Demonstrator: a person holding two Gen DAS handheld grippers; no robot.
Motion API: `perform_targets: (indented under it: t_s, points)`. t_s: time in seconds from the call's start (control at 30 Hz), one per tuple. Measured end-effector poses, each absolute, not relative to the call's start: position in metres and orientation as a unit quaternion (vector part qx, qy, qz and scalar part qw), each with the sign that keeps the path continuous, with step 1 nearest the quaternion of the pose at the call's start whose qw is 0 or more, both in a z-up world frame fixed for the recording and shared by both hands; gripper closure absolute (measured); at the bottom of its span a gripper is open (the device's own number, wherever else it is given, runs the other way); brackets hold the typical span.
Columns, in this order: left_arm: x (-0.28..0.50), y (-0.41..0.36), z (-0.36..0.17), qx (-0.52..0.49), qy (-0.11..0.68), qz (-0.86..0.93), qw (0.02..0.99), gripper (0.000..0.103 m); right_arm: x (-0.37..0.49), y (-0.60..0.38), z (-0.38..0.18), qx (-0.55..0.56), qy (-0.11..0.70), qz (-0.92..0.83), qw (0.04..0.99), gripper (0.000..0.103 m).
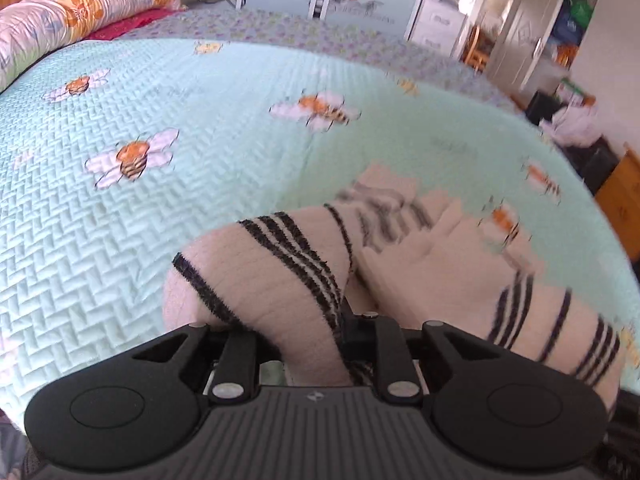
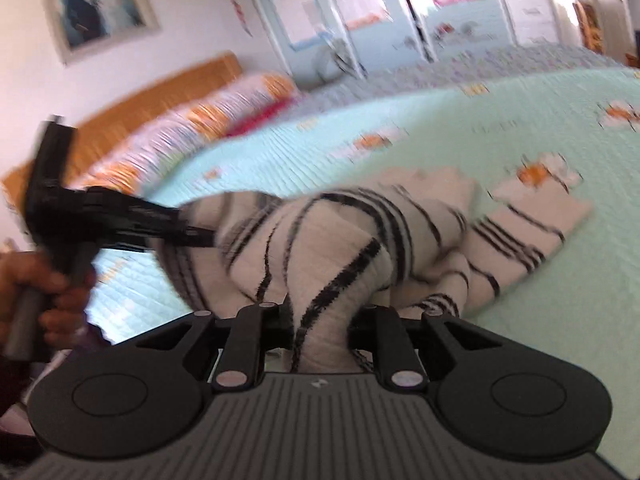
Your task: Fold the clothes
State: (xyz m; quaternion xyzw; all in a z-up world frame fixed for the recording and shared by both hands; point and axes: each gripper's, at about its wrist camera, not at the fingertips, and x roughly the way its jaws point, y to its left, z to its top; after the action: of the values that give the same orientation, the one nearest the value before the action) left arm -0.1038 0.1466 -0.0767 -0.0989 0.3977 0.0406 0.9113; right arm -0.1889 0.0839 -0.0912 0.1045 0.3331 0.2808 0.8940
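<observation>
A cream sweater with black stripes (image 1: pixel 272 280) is lifted off the bed's pale green bee-print quilt (image 1: pixel 180 220); its far part still trails on the quilt. My left gripper (image 1: pixel 316 324) is shut on a bunched fold of the sweater, which hides its fingertips. In the right wrist view the sweater (image 2: pixel 340 240) hangs in a hump between the two grippers. My right gripper (image 2: pixel 320 320) is shut on another fold of it. The left gripper (image 2: pixel 204 236) shows at the left, clamped on the cloth, with a person's hand (image 2: pixel 36 284) on its handle.
A rolled floral duvet (image 1: pixel 80 8) lies along the wooden headboard (image 2: pixel 160 96). Pale sliding wardrobe doors (image 1: pixel 360 0) stand beyond the bed. A framed picture (image 2: pixel 96 4) hangs on the wall. Wooden furniture (image 1: pixel 624 196) and a pile of clutter (image 1: pixel 572 124) sit at the right.
</observation>
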Motion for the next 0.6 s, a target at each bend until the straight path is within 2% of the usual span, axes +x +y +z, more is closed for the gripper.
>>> perform_targets:
  t_s: [0.1, 0.2, 0.23, 0.27, 0.33, 0.4, 0.6]
  points:
    - [-0.111, 0.13, -0.091, -0.026, 0.405, 0.036, 0.913, 0.078, -0.182, 0.089, -0.103, 0.056, 0.355, 0.214, 0.908, 0.085]
    - [-0.121, 0.126, -0.094, -0.015, 0.422, 0.025, 0.906, 0.072, -0.186, 0.078, -0.103, 0.063, 0.389, 0.194, 0.898, 0.076]
    - [-0.126, 0.128, -0.093, -0.016, 0.426, 0.027, 0.904, 0.067, -0.187, 0.074, -0.104, 0.065, 0.4, 0.188, 0.895, 0.067]
    - [-0.131, 0.13, -0.091, -0.017, 0.429, 0.032, 0.902, 0.064, -0.189, 0.07, -0.104, 0.067, 0.411, 0.181, 0.891, 0.063]
    - [-0.142, 0.134, -0.084, -0.014, 0.436, 0.052, 0.898, 0.048, -0.198, 0.064, -0.1, 0.078, 0.42, 0.176, 0.887, 0.062]
    - [-0.153, 0.143, -0.078, -0.007, 0.437, 0.075, 0.896, 0.043, -0.209, 0.061, -0.094, 0.094, 0.421, 0.175, 0.885, 0.057]
    - [-0.19, 0.167, -0.052, -0.008, 0.423, 0.12, 0.898, 0.04, -0.219, 0.075, -0.061, 0.069, 0.389, 0.136, 0.908, 0.052]
